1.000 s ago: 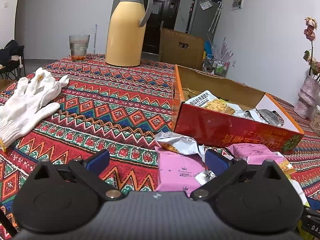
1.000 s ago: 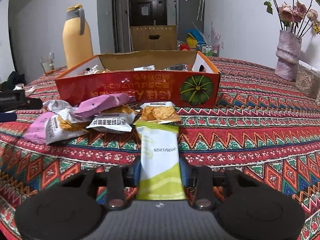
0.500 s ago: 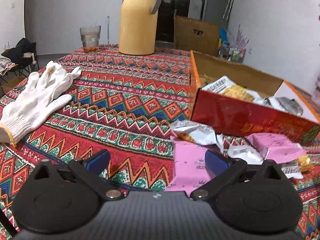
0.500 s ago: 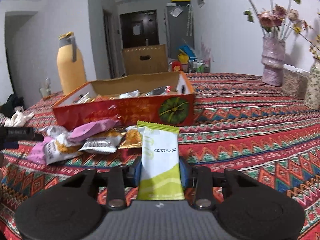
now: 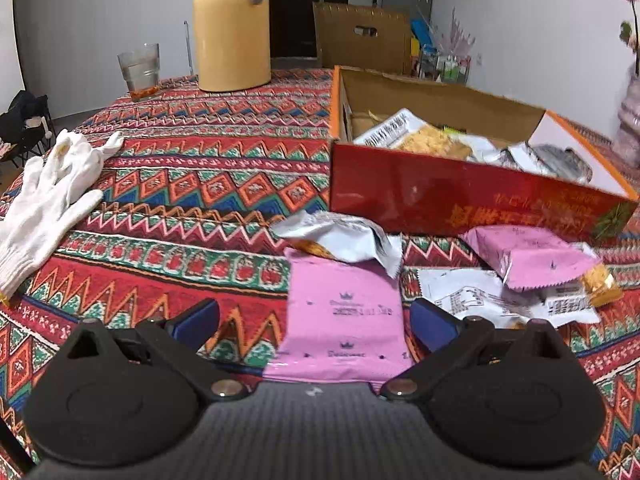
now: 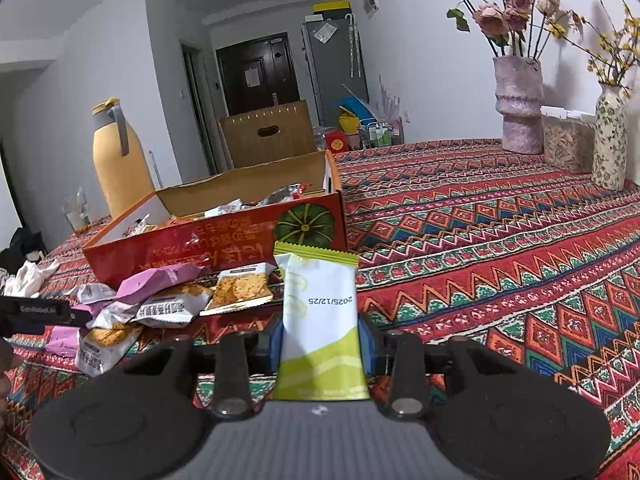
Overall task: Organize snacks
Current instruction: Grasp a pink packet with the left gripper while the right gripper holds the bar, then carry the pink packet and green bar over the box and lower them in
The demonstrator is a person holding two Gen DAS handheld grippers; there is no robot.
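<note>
Snacks: a green-and-white packet (image 6: 320, 320) is pinched between the blue pads of the right gripper (image 6: 320, 344), at lower centre of the right wrist view, and is held above the patterned tablecloth (image 6: 500, 240). A loose pile of packets (image 6: 160, 304) is seen at centre left of that view, in front of the red box (image 6: 208, 240); more packets are lying inside the box. In the left wrist view the left gripper (image 5: 316, 320) is spread wide, with a pink packet (image 5: 344, 312) lying flat on the cloth between the fingers; the right pad is just beside the packet's edge, and contact cannot be told. A silver packet (image 5: 340, 236) is overlapping the pink one's far end. A second pink packet (image 5: 532, 256) is seen at right, near the box. White gloves (image 5: 48, 196) are lying at far left. A yellow flask (image 5: 230, 32) and a glass (image 5: 140, 68) are standing at the upper left.
</note>
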